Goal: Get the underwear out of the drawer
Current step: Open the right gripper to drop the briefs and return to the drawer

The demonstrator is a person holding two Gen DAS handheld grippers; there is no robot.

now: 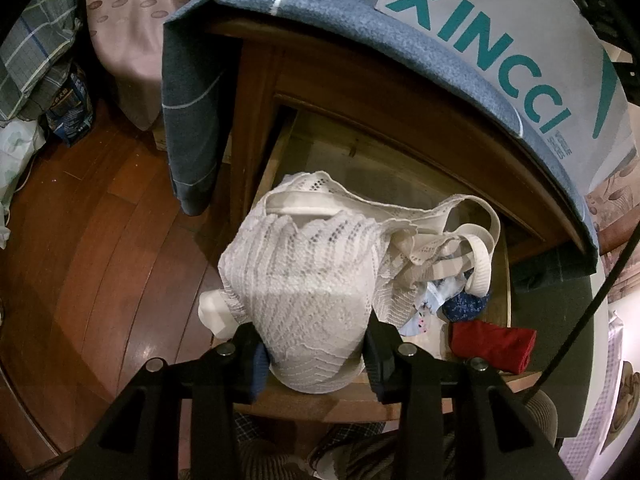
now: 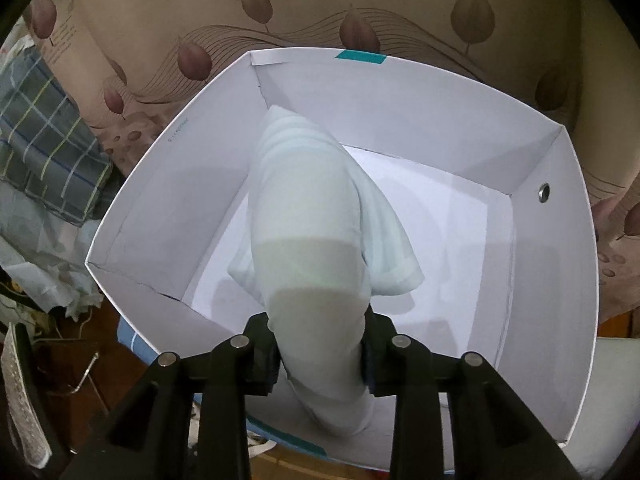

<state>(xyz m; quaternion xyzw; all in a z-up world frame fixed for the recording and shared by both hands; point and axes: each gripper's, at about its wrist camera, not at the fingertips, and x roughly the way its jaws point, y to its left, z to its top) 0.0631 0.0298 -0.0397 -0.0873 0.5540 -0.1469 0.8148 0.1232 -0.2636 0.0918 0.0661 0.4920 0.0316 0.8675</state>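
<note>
The left gripper [image 1: 314,354] clamps a white lace undergarment [image 1: 308,280] above the open wooden drawer [image 1: 276,160], where a red folded cloth [image 1: 494,346] lies. The right gripper [image 2: 322,354] is narrowly parted around a pale blue folded garment [image 2: 308,216] inside a white cardboard box [image 2: 560,280]; whether its pads press is unclear.

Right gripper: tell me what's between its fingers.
A pale folded garment sits between the right gripper fingers, over the white box, in the right wrist view.
</note>
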